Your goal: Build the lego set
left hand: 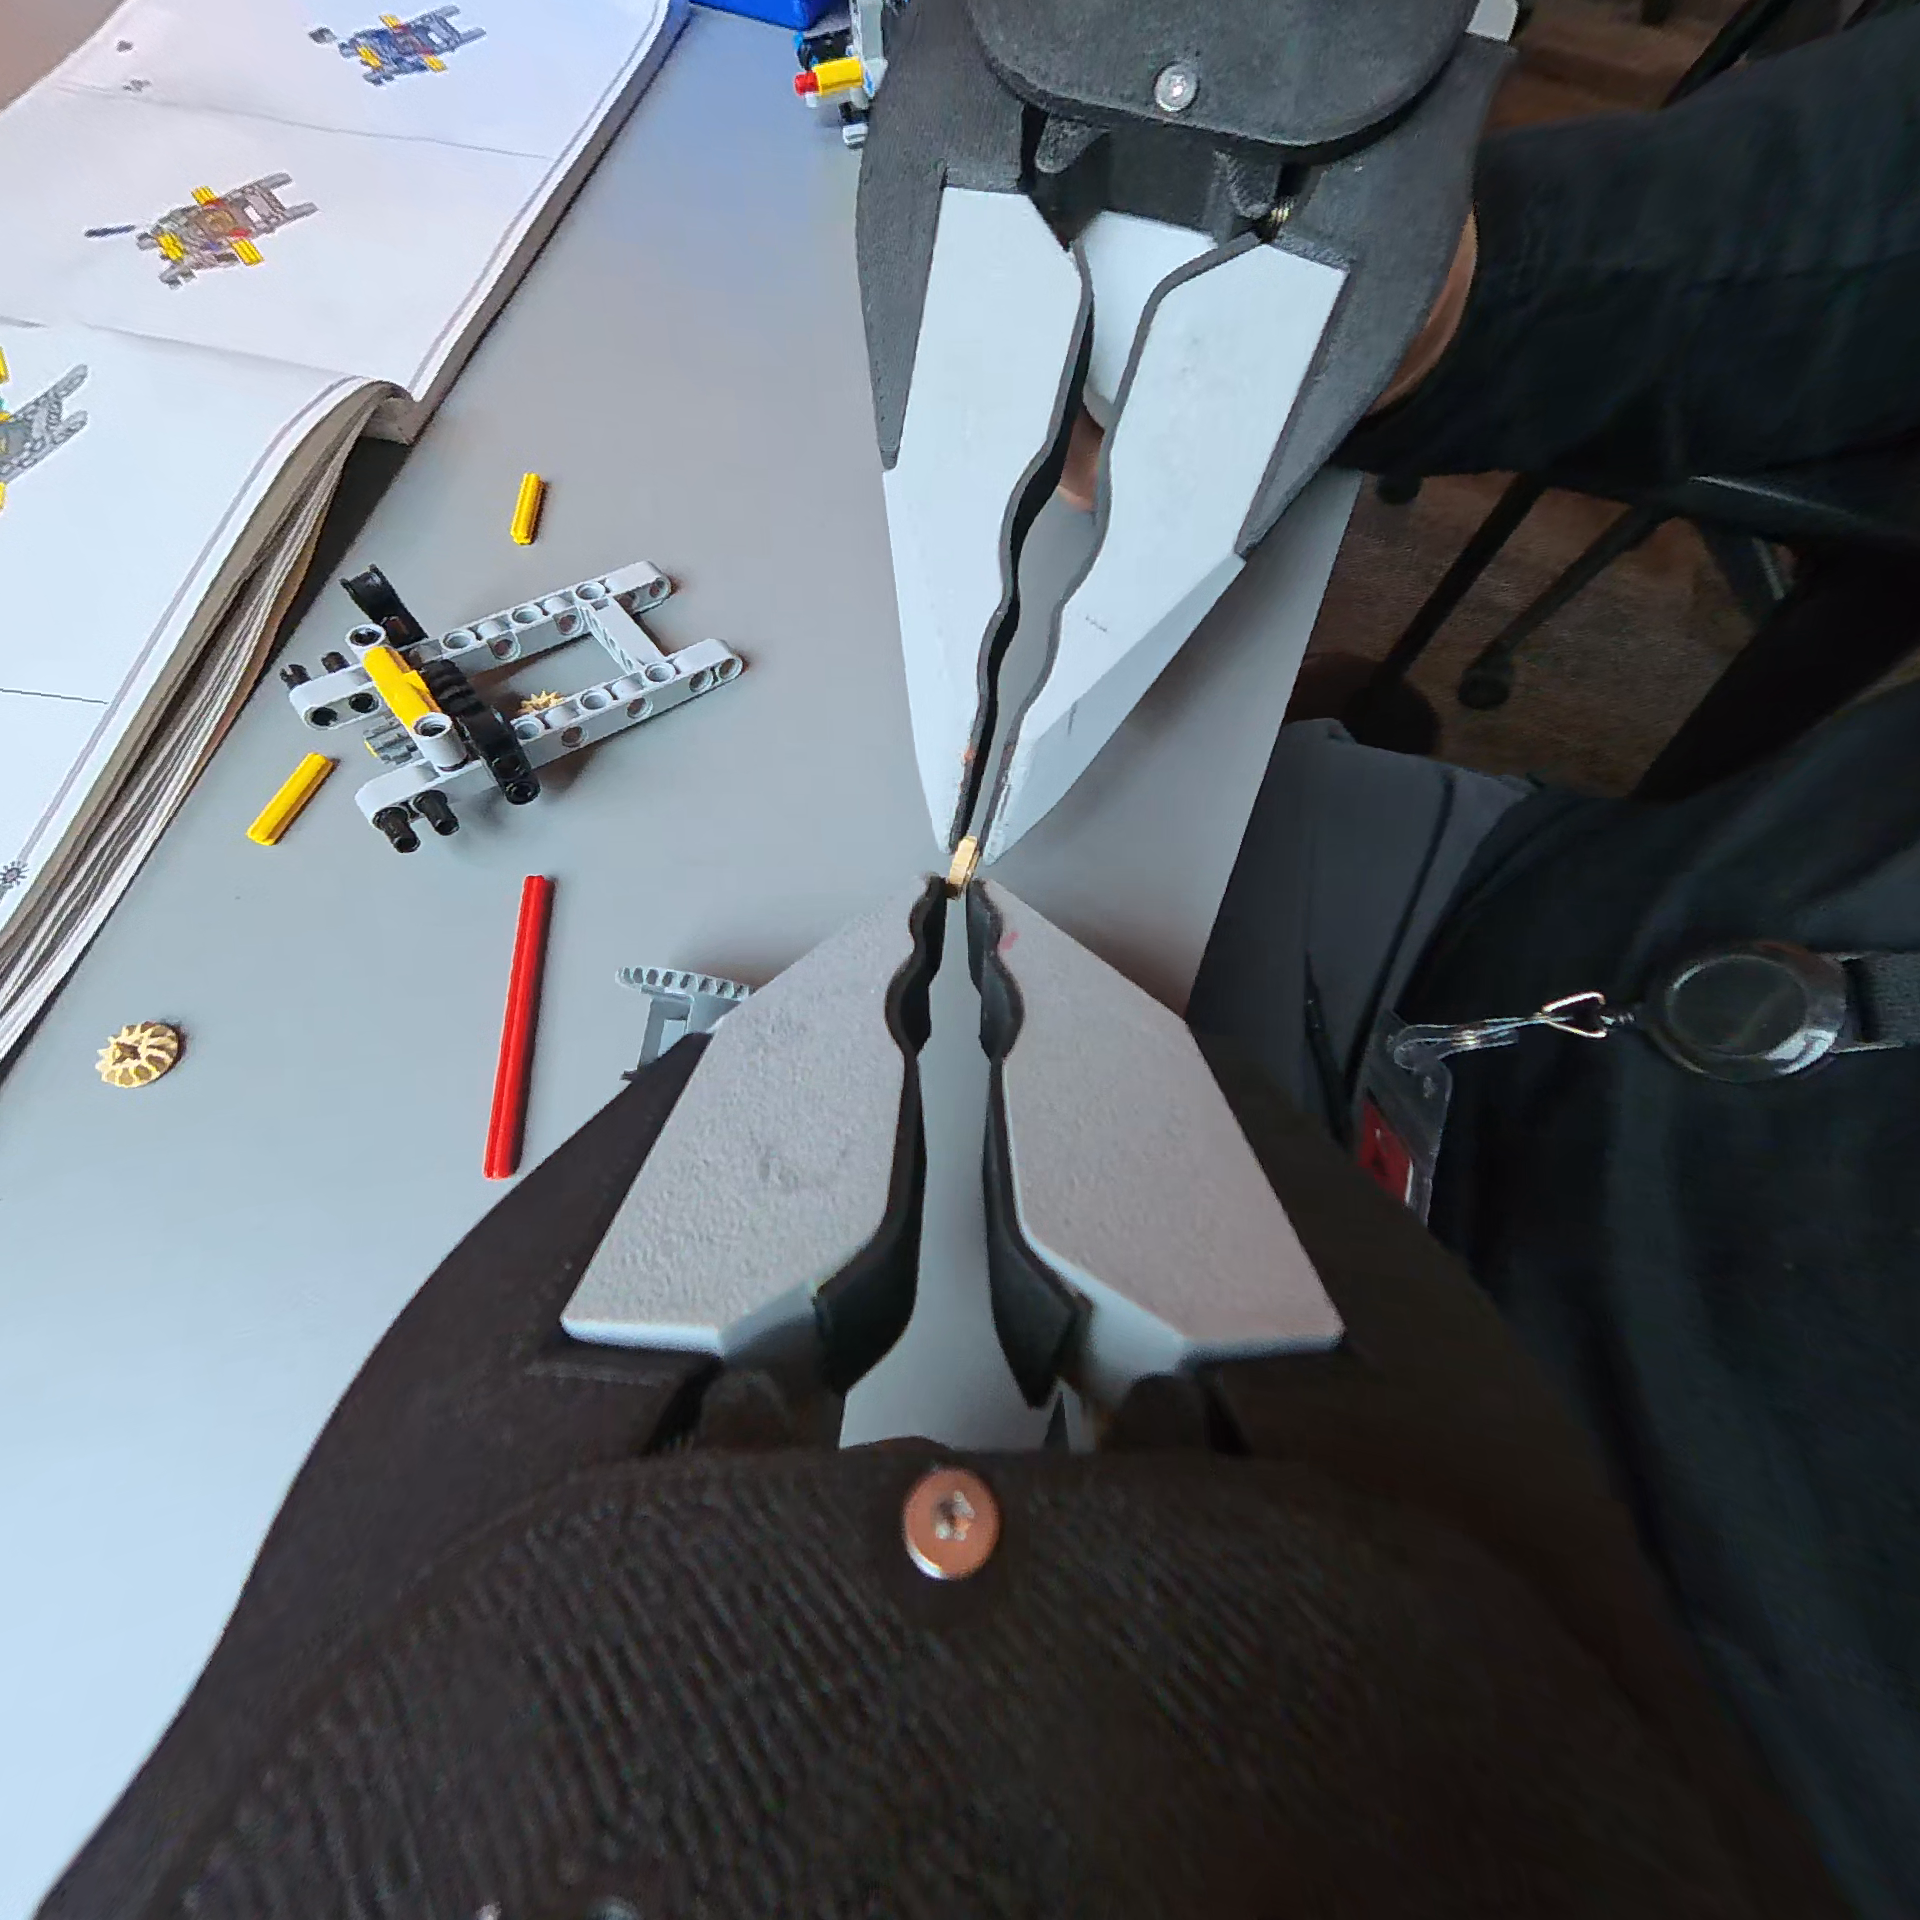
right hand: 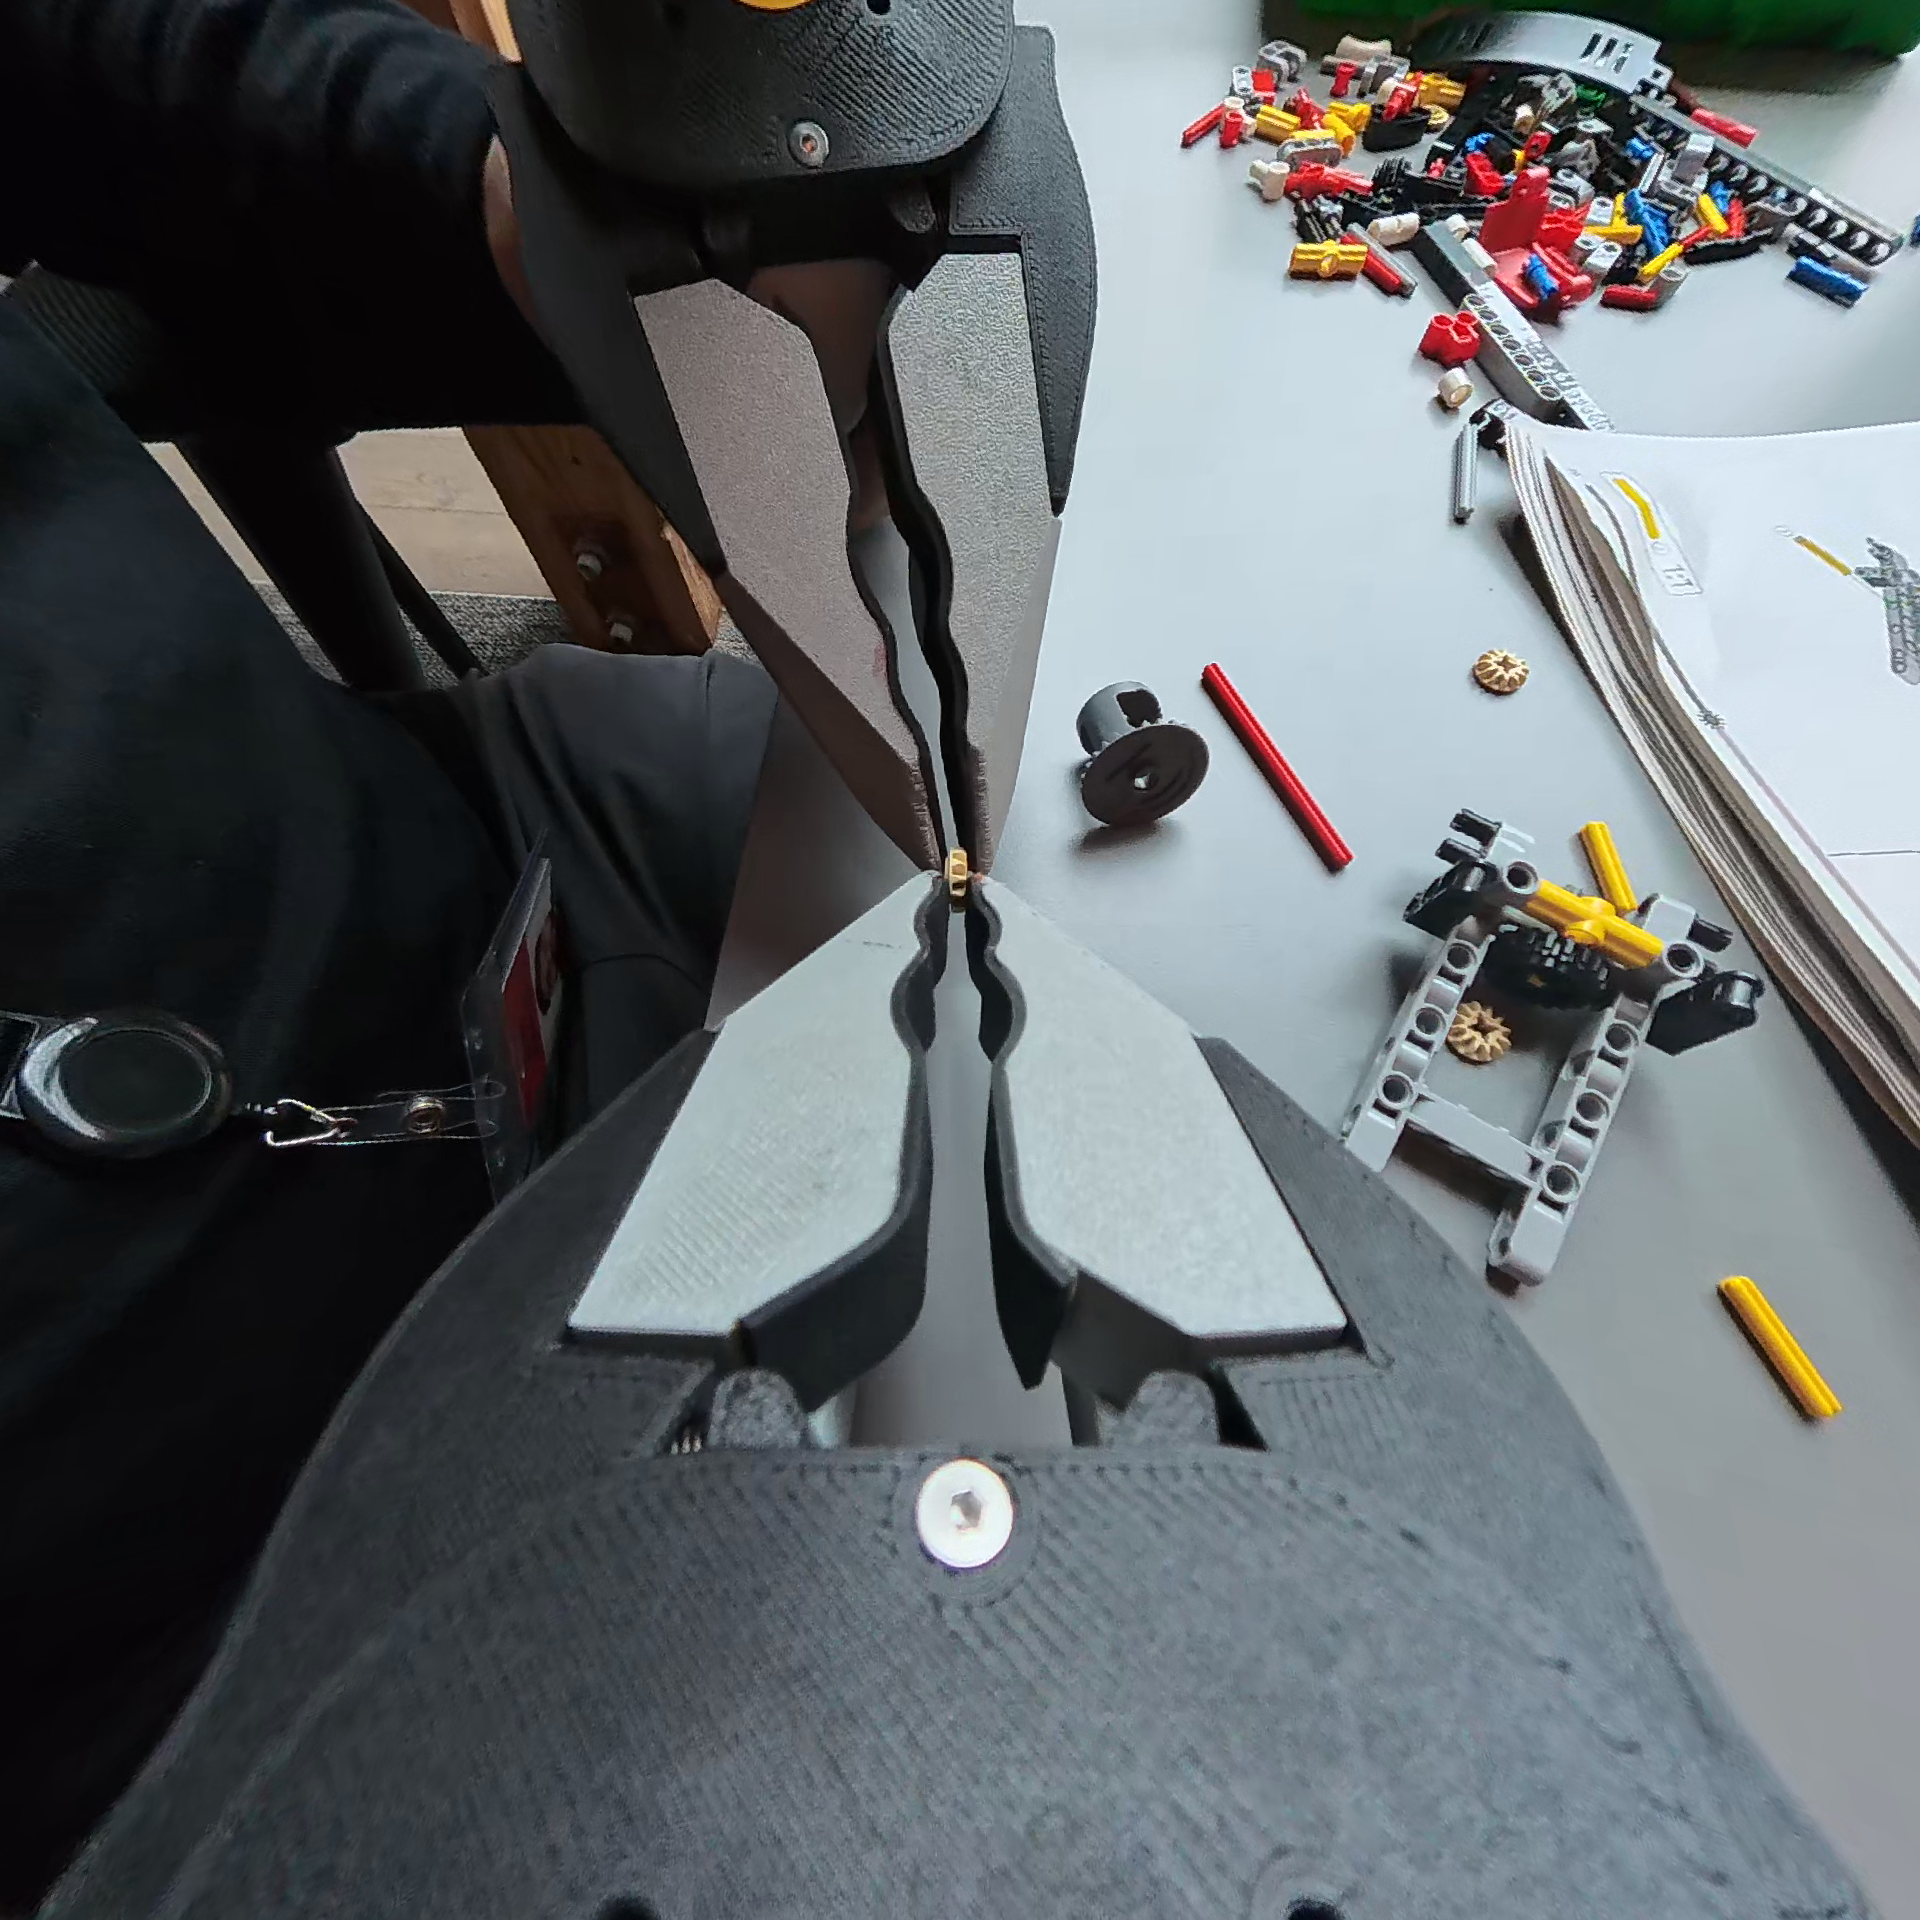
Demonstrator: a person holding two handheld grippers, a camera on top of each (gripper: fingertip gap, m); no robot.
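Two claws met tip to tip at frame centre, the left claw [left hand: 954, 902] and right claw [right hand: 958, 902] both pinching one small tan plastic gear [right hand: 958, 865] above the grey table [left hand: 727, 312]. Build judged early: only a light-grey beam frame assembly [left hand: 520, 691] stood at middle left; a mixed pile of loose plastic pieces [right hand: 1558, 187] remained upper right.
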